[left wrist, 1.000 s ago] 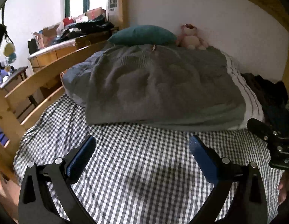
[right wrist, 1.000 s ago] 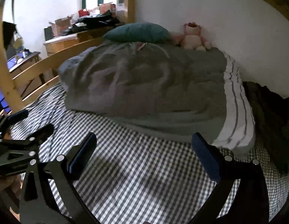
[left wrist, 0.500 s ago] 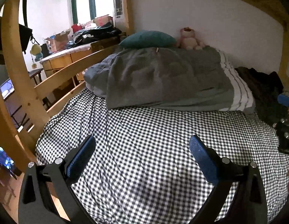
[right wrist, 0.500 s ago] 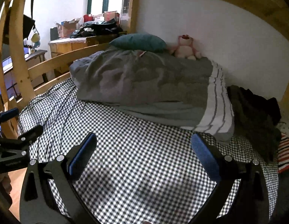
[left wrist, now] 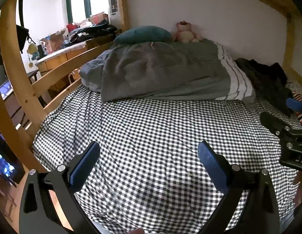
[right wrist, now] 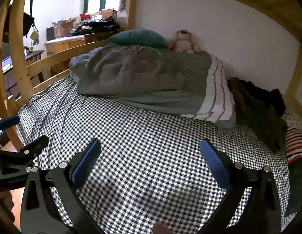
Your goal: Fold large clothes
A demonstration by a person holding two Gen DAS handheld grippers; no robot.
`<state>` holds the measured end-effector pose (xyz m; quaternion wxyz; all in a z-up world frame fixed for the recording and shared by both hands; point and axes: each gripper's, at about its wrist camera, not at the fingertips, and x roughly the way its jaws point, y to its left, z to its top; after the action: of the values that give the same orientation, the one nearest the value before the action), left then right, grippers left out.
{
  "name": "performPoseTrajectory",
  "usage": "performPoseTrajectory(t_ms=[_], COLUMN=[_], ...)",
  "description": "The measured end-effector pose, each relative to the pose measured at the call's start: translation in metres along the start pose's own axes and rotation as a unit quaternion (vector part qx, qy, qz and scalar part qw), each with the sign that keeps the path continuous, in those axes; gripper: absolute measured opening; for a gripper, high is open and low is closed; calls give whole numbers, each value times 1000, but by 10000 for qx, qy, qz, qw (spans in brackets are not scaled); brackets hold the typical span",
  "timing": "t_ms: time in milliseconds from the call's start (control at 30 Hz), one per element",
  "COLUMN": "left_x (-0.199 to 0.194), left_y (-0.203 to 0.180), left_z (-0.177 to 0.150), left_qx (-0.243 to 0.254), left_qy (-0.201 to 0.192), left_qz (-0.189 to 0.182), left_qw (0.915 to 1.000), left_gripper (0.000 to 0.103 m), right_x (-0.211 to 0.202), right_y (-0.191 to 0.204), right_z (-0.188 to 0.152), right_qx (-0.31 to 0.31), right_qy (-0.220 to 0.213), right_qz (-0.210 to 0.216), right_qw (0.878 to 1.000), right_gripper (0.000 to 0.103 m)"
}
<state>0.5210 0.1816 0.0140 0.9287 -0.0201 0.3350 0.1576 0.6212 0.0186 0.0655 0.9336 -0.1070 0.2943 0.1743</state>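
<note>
Dark clothes [right wrist: 256, 107] lie heaped on the checked sheet [right wrist: 151, 146]; left tool [left wrist: 147, 161] and right tool [right wrist: 151, 159] gape wide, empty.

left wrist: low over bed's foot, facing headboard end, near checked sheet [left wrist: 151, 128] | right wrist: same direction, just beside, offset right | shared: sheet, grey duvet [right wrist: 143, 76], teal pillow [left wrist: 143, 35], plush toy [right wrist: 183, 42]

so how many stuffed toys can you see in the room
2. A pink plush bear sits at the head of the bed against the wall, beside the teal pillow. A small yellow and blue plush hangs off the bed frame at left. Others may be hidden in the clutter.
</note>
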Motion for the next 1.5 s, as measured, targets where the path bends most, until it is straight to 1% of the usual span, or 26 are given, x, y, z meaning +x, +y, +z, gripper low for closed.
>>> performPoseTrajectory(t_ms=[100,367,933,1233,1500], left_x=[-1,0,3,4,1], left_y=[-6,-8,-9,-10,-10], left_z=[-1,-4,-9,-11,-12], left_qx=[129,100,151,170,143], left_qy=[15,60,114,129,128], left_qz=[-1,92,144,134,197], left_qw=[9999,9999,9997,9997,9996], left_gripper=[99,99,99,99,99], right_x=[-2,3,9,10,10], right_y=[-2,-3,-3,-5,-3], right_z=[-3,-10,-18,-19,-21], right_qx=[19,-48,-26,-16,-30], right_qy=[-6,187,314,314,303], right_qz=[-22,-15,33,27,-12], right_qw=[10000,9998,9995,9995,9995], right_gripper=[100,100,100,100,100])
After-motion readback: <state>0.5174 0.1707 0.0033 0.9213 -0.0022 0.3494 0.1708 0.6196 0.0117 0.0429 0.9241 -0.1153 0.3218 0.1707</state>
